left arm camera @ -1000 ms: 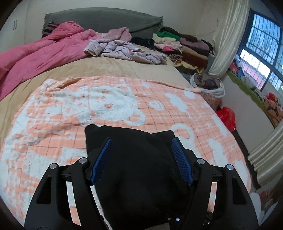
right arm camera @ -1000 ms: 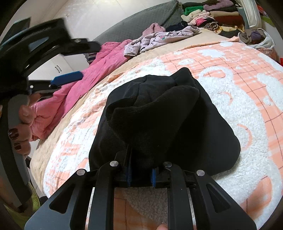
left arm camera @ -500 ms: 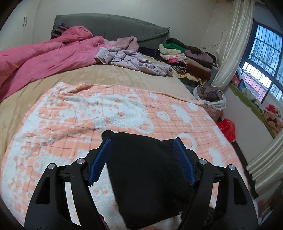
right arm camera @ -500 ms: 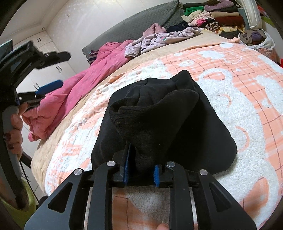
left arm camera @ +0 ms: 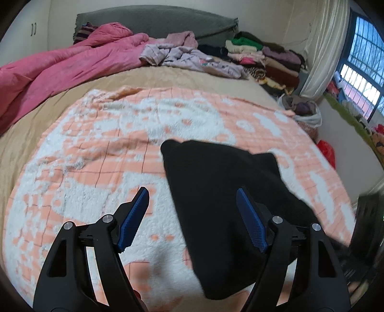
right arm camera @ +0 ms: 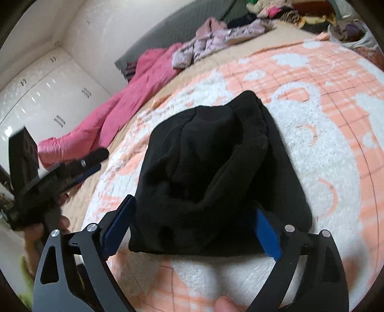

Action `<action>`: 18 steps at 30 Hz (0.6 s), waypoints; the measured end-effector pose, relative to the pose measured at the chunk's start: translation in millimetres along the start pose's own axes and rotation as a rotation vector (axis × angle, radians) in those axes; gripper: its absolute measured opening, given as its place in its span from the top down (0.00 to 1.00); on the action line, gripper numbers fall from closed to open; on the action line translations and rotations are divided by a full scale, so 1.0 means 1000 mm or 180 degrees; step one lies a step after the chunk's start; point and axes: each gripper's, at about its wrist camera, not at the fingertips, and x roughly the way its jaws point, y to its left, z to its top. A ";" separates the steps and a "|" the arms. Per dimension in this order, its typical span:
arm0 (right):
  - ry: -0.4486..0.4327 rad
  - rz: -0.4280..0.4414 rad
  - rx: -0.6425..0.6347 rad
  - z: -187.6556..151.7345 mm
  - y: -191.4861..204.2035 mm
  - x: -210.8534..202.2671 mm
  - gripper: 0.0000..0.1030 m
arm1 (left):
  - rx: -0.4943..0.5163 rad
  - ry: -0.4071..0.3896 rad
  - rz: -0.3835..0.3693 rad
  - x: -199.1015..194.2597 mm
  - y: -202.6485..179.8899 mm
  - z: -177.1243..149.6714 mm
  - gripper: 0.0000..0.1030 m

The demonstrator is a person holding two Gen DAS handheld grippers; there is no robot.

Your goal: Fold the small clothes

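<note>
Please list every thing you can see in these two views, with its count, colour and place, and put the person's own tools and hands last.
Garment: one, black, folded, lying on the blanket near both grippers.
Blanket: one, orange and white with a fleecy pattern, spread over the bed.
Bedsheet: one, beige, under the blanket.
Quilt: one, pink, bunched at the far left of the bed.
Loose clothes: one heap, pale purple, at the head of the bed.
Folded clothes: one stack, mixed colours, far right corner.
Headboard: one, grey-green, against the wall.
Curtain: one, cream, beside the window.
Wardrobe: white, at the left wall.
Left gripper: black with blue pads, open, beside the garment.
Right gripper: black with blue pads, open, astride the garment's near edge.
</note>
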 end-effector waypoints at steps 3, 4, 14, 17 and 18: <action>0.0179 0.0229 0.0126 0.015 -0.011 0.009 0.07 | 0.0010 0.0062 0.0009 0.011 0.003 -0.007 0.35; 0.0258 0.0380 0.0258 0.021 -0.018 0.015 0.07 | 0.0009 0.0088 0.0003 0.014 0.004 -0.009 0.35; 0.0611 0.0368 0.0372 0.068 -0.036 0.043 0.07 | 0.0167 0.0128 0.0025 0.027 -0.002 -0.016 0.34; 0.0602 0.0193 0.0189 0.069 -0.030 0.051 0.18 | 0.0203 0.0143 0.0032 0.030 -0.004 -0.017 0.32; 0.0543 0.0107 0.0054 0.068 -0.025 0.052 0.35 | 0.0205 0.0157 0.0038 0.031 -0.005 -0.017 0.32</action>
